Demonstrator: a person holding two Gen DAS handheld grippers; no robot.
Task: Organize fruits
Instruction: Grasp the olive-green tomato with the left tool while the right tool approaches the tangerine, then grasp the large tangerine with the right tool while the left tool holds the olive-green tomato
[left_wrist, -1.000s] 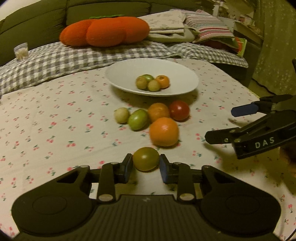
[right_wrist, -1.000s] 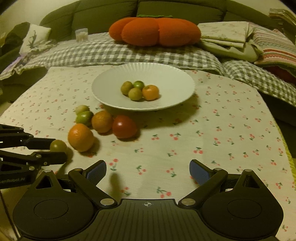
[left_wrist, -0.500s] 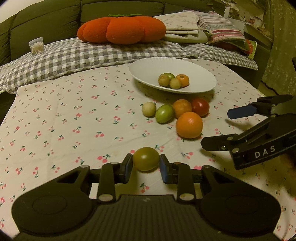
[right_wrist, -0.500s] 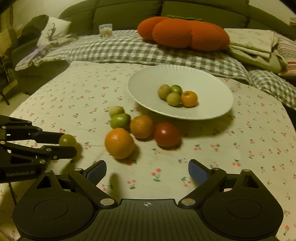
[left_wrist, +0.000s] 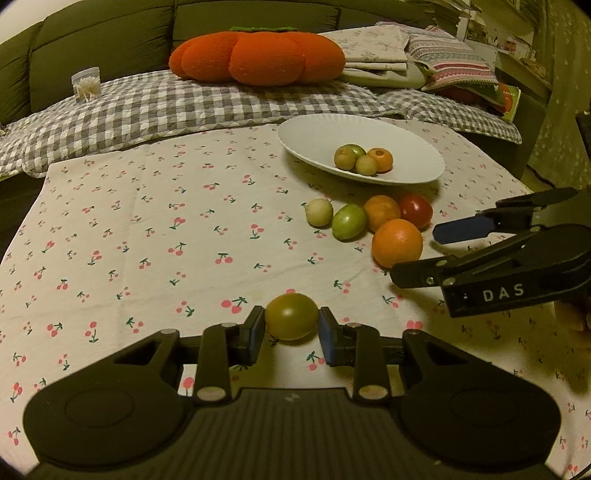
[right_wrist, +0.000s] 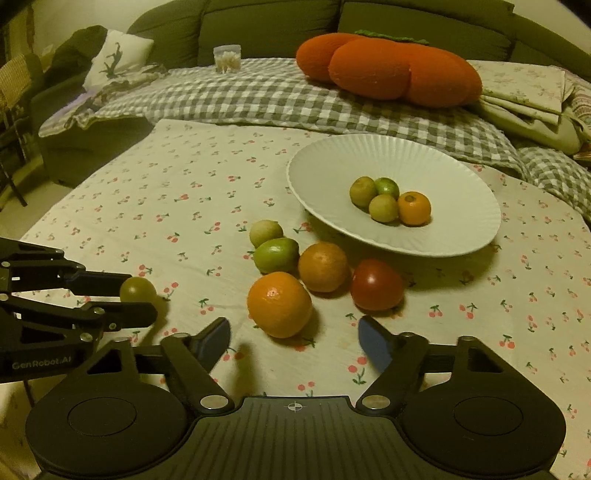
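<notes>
My left gripper (left_wrist: 291, 328) is shut on a small olive-green fruit (left_wrist: 291, 316), held above the cherry-print cloth; the fruit also shows in the right wrist view (right_wrist: 137, 290). My right gripper (right_wrist: 294, 339) is open and empty, just short of a large orange (right_wrist: 279, 309). Beside the orange lie a second orange fruit (right_wrist: 324, 266), a red tomato (right_wrist: 376, 290), a green fruit (right_wrist: 276, 253) and a pale fruit (right_wrist: 266, 232). A white plate (right_wrist: 424, 162) holds several small fruits (right_wrist: 384, 207).
A checked blanket (left_wrist: 184, 103) with an orange pumpkin cushion (left_wrist: 258, 55) and folded cloths (left_wrist: 373, 51) lies behind the table. A small clear cup (left_wrist: 86, 83) stands at the back left. The right gripper shows in the left wrist view (left_wrist: 480, 254).
My left gripper has drawn back to the left with the olive-green fruit in it. My right gripper has moved closer to the large orange, its jaws somewhat narrower.
</notes>
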